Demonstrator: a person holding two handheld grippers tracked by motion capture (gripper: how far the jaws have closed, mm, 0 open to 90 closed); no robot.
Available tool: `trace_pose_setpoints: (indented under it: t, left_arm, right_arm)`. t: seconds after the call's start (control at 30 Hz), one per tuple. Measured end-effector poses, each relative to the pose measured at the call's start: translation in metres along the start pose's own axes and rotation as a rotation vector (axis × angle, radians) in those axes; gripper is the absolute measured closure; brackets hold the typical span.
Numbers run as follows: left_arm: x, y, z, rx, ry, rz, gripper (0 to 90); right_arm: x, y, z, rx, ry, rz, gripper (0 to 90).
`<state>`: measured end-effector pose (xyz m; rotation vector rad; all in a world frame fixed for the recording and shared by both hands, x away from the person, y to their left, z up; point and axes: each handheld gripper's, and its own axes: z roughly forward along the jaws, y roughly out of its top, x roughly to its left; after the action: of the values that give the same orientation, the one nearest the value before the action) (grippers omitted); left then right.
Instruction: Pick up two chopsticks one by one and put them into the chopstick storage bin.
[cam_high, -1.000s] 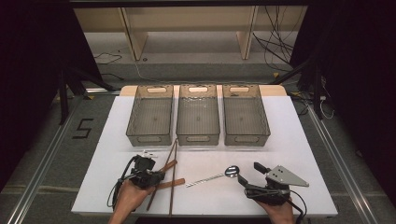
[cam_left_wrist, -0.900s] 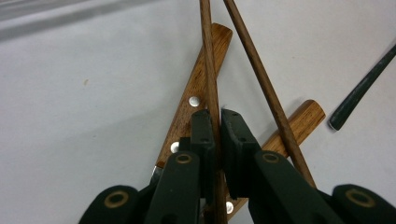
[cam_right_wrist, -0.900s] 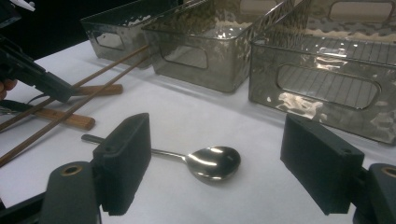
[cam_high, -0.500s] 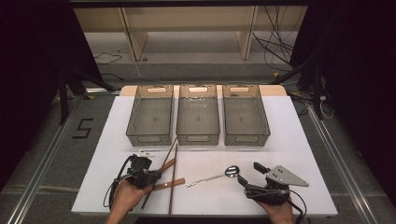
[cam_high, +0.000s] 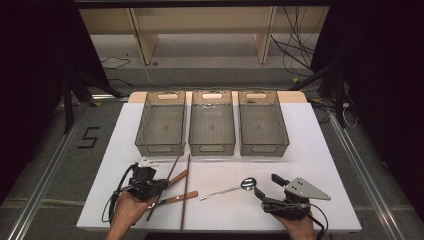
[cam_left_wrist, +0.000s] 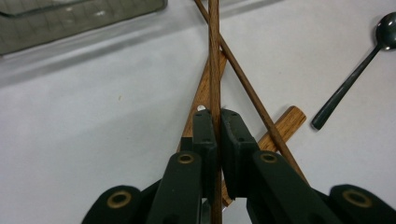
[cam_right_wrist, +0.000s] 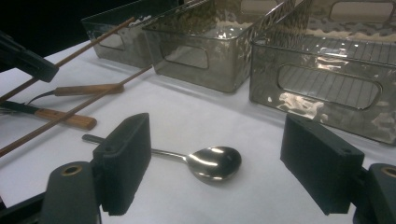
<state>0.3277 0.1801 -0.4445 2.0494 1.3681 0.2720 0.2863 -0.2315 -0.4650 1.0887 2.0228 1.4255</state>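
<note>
Left gripper (cam_left_wrist: 215, 121) clamped tight on a wooden chopstick (cam_left_wrist: 214, 56), pads squeezing it from both sides, stick running straight out between the jaws toward the far side. From the high view, same left gripper (cam_high: 161, 186) sitting near the front left of the white table (cam_high: 320, 150), with that chopstick (cam_high: 172, 170) angled up toward the left bin (cam_high: 161, 124).

Second chopstick (cam_high: 185, 192) lying flat on the table just right of it, pointing at the gap between the left bin and the middle bin (cam_high: 212, 122). Crossing under the held one in the left gripper view (cam_left_wrist: 247, 88).

Two wooden-handled utensils down there too: one handle (cam_high: 178, 177) tucked right by the gripper, the other (cam_high: 179, 198) a bit nearer, sticking out to the right. Can't tell what kind of utensils, heads are hidden.

Right gripper (cam_high: 272, 187) near the front right, jaws spread wide, nothing between them. In the right gripper view (cam_right_wrist: 224, 172), metal spoon (cam_right_wrist: 205, 161) lying on the table just beyond the open jaws, not touched. Spoon (cam_high: 227, 189) roughly mid-table in the high view, bowl to the right.

Right bin (cam_high: 263, 122) at the far right of the row.
</note>
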Motion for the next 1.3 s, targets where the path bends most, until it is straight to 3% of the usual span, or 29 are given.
trace_pose_setpoints:
  t: [0.33,0.63,0.73,1.07,1.3]
  left_arm:
    - [0.013,0.01,-0.014,-0.064,-0.022,-0.008,84.9]
    - [0.026,0.04,-0.026,-0.127,0.01,-0.004,84.8]
    - [0.029,0.05,-0.03,-0.15,-0.001,-0.006,84.8]
    - [0.037,0.082,-0.028,-0.188,0.007,0.022,84.8]
    - [0.038,0.109,-0.023,-0.195,0.04,0.074,84.7]
  right_arm:
    - [0.0,0.0,0.0,-0.002,-0.002,0.002,25.2]
    - [-0.001,0.0,0.0,-0.007,-0.005,0.005,25.2]
    - [-0.001,0.0,0.0,-0.006,-0.004,0.005,25.2]
    - [-0.001,0.0,-0.001,-0.011,-0.001,0.006,24.9]
    - [-0.001,0.0,0.0,-0.011,0.002,0.008,24.7]
